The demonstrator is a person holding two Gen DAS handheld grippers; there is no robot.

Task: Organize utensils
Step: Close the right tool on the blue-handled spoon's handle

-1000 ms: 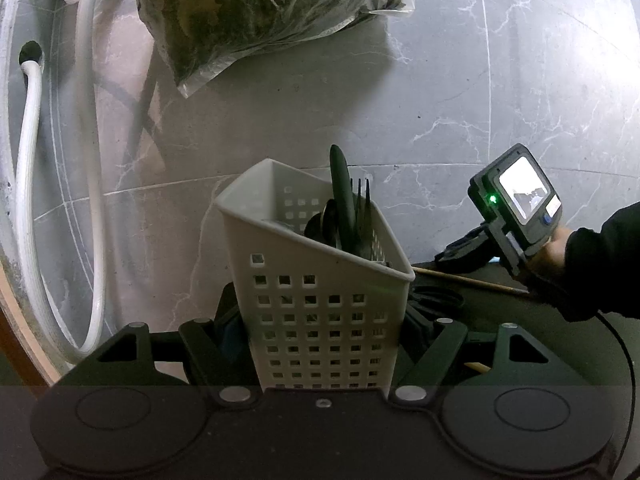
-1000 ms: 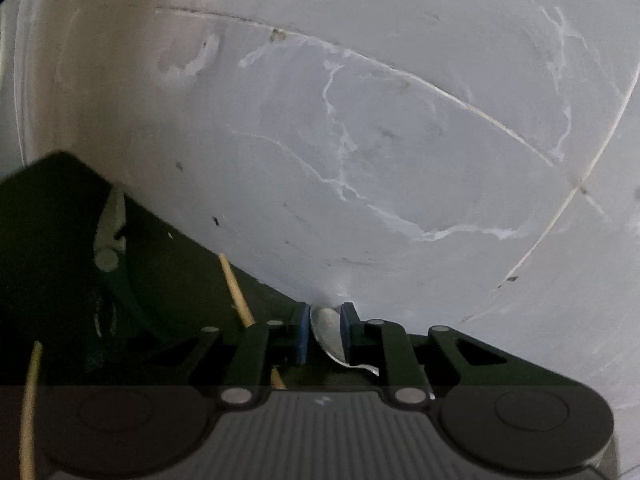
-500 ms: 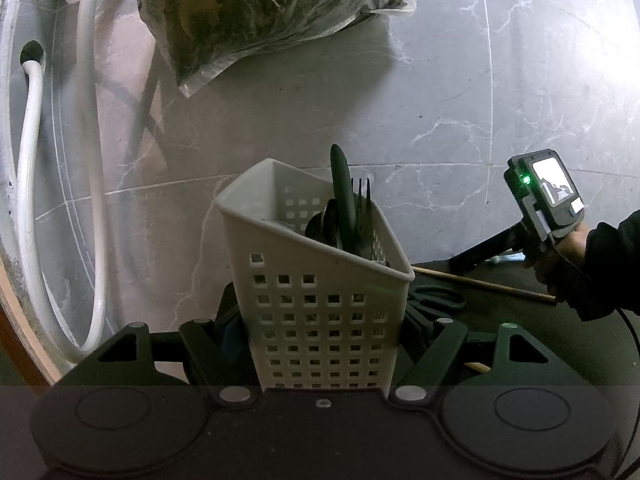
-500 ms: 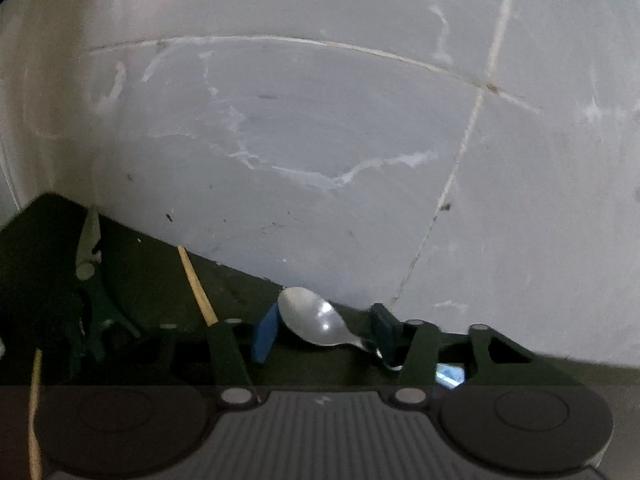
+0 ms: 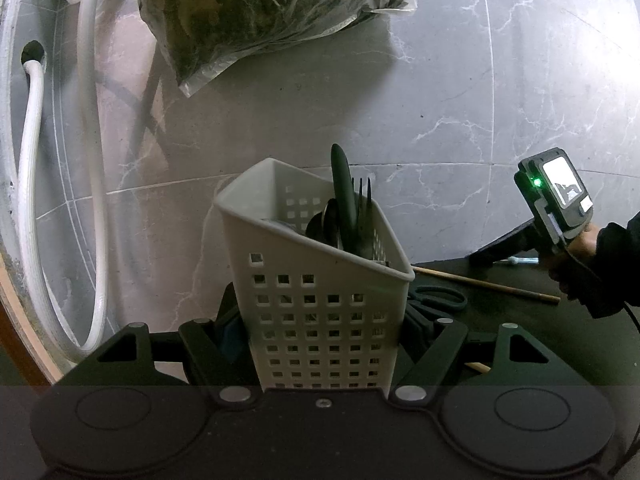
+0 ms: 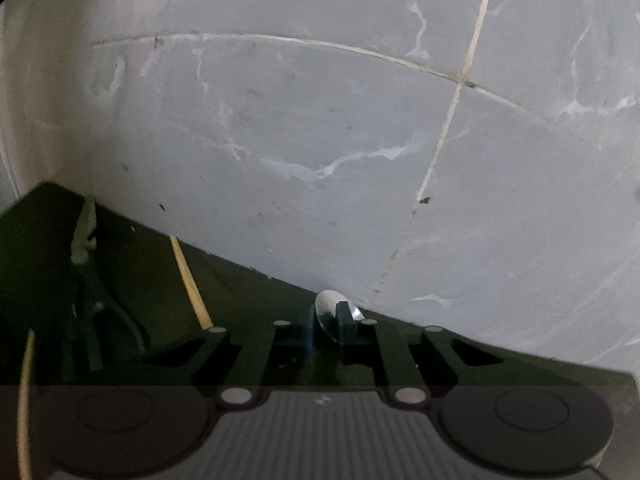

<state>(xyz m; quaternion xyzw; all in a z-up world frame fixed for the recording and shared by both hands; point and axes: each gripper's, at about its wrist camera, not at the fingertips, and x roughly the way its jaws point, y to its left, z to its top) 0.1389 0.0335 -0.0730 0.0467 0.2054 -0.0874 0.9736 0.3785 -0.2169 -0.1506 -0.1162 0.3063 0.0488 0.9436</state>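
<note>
My left gripper [image 5: 320, 332] is shut on a white perforated utensil basket [image 5: 320, 304] that holds a dark fork [image 5: 362, 208], a dark handle and other dark utensils. My right gripper [image 6: 325, 328] is shut on a metal spoon [image 6: 332, 308], whose bowl sticks up between the fingers near the far edge of the dark mat [image 6: 248, 296]. The right gripper also shows in the left wrist view [image 5: 560, 208], held low over the mat to the right of the basket.
Black scissors [image 5: 436, 300] and a wooden chopstick [image 5: 488, 284] lie on the mat right of the basket. Another chopstick [image 6: 190, 280] and dark pliers-like tool [image 6: 88, 272] lie left of the spoon. A plastic bag [image 5: 272, 12] and white hoses [image 5: 32, 184] lie on the tiled floor.
The right gripper opened around the spoon half a second ago and has now shut on it again. The left gripper and basket have not moved.
</note>
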